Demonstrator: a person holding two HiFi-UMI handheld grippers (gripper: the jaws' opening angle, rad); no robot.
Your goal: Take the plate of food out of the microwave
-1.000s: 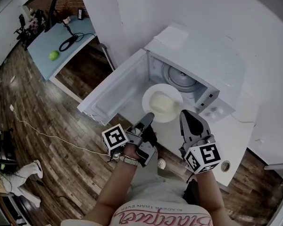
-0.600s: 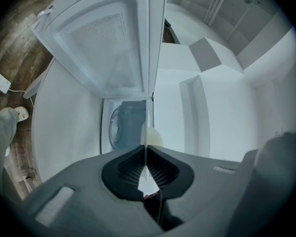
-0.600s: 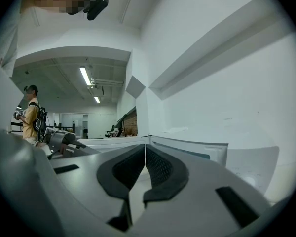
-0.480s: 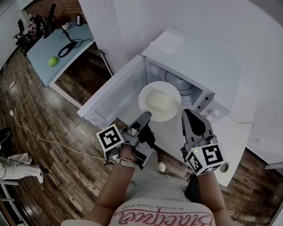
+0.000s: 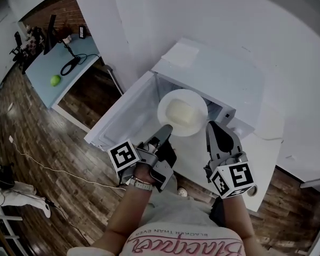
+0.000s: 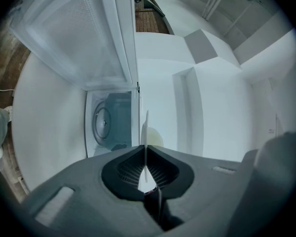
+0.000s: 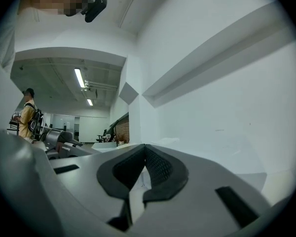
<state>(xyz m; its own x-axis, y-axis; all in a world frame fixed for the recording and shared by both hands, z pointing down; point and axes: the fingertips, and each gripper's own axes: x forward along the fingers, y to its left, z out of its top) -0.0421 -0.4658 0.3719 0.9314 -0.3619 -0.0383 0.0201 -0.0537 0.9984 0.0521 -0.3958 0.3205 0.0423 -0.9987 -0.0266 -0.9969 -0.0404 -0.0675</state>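
Left claw [image 5: 165, 129] is clamped on the near rim of the plate [image 5: 182, 112]. In the left gripper view the plate shows edge-on as a thin white line, pinched right between the two pads. The plate sits pretty much level in the air at the open front of the microwave [image 5: 218, 71], touching nothing but the claw as far as I can see. It's got a pale yellowish blob of food [image 5: 181, 116] in the middle, can't tell what it is. Right claw [image 5: 215, 128] is just beside the plate on its right, apart from it, jaws pressed together with nothing in them; its own view shows only white wall past the tips. The microwave door [image 5: 117, 122] hangs wide open to the left, and the whole thing sits on a white surface [image 5: 264, 159] against the wall. Wood floor [image 5: 42, 137] below, and well off in the top left corner there's a blue desk [image 5: 77, 44] with a little green ball [image 5: 55, 80] on it.
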